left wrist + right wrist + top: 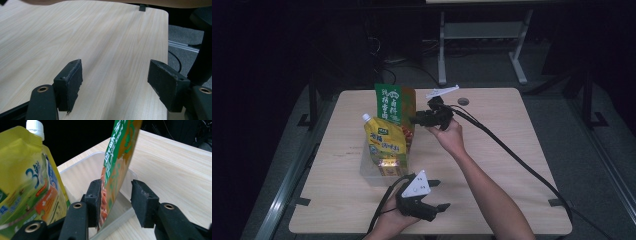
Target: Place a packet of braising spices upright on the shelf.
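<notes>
Now right gripper (113,202) jaws half-spread around green packet (117,162), one touching; left gripper (115,85) jaws wide, empty.

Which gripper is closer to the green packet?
Right. The right gripper has the green packet between its open jaws, over the clear bin. The left gripper is at the table's near edge, away from it.

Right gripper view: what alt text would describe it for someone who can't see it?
Two black jaws of the right gripper straddle a green packet standing in a clear plastic bin, with a gap at one jaw. A yellow spouted pouch stands beside it, on a pale wooden table.
</notes>
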`<state>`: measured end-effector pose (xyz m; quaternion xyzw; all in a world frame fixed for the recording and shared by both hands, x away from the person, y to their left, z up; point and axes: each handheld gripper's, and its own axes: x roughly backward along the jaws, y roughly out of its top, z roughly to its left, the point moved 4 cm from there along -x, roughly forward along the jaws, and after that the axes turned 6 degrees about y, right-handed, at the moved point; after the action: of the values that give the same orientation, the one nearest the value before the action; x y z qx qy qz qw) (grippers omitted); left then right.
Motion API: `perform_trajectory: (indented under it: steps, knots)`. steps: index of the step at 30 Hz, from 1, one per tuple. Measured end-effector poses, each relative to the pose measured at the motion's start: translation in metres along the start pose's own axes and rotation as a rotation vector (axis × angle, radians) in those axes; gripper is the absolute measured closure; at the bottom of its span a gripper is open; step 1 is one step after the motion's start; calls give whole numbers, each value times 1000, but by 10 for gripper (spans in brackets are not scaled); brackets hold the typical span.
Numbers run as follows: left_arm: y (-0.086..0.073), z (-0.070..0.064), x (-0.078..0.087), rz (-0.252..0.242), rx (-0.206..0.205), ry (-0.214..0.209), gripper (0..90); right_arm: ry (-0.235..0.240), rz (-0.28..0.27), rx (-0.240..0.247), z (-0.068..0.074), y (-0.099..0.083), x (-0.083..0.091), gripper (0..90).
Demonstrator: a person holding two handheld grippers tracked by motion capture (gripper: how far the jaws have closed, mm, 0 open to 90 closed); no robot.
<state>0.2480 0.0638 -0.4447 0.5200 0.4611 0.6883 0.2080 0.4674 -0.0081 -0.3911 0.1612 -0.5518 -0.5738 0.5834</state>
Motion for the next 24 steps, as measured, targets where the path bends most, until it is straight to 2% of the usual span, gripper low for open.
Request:
perform_trajectory:
  steps: [13, 18, 24]
  knots:
    - [-3, 2, -2, 12, 3, 15, 264, -14, 6, -14, -7, -8, 32, 490]
    - [-3, 2, -2, 12, 19, 16, 262, -18, 12, -22, -9, -12, 40, 455]
    - [-4, 4, -2, 17, 18, 18, 261, -13, 7, -28, -10, -16, 50, 432]
